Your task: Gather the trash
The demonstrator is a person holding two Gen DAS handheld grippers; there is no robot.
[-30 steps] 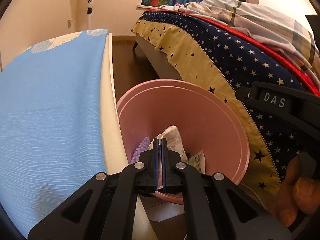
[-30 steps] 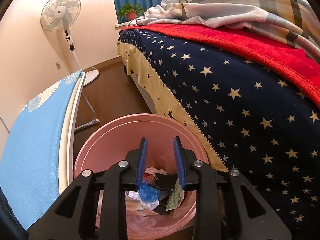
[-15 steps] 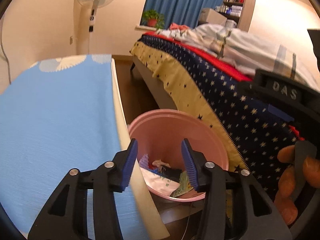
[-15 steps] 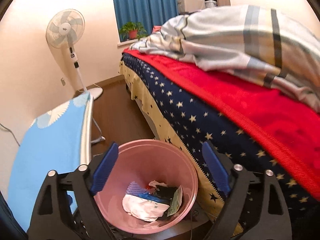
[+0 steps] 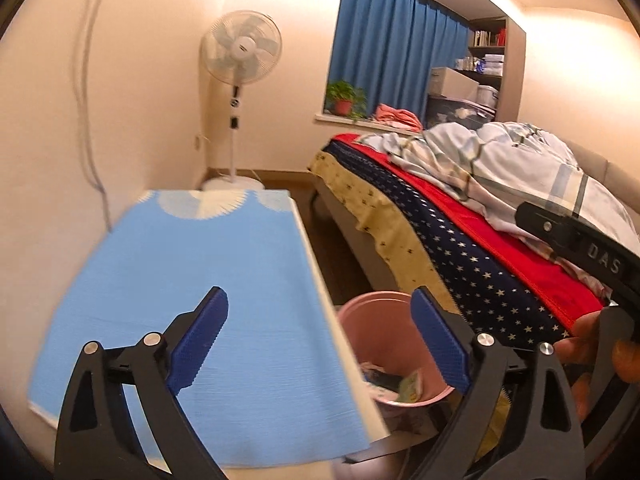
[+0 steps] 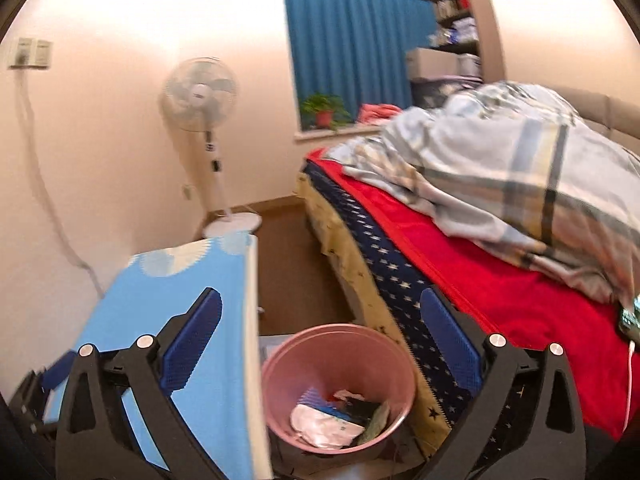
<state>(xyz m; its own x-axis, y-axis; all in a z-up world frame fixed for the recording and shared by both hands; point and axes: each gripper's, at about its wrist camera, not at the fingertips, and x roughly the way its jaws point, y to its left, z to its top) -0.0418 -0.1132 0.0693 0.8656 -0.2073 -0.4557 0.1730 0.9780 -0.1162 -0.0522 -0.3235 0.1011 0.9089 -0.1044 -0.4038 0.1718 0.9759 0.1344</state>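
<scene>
Your left gripper (image 5: 318, 340) has glossy black triangular arms with cut-out windows, silver round screws at the pivots, and ribbed royal-blue pads (image 5: 198, 342) lining its fingers. Your right gripper (image 6: 320, 344) is built the same way: black frame, silver screws, blue toothed pads. In the left wrist view its black body carries raised lettering reading "DAS".
</scene>
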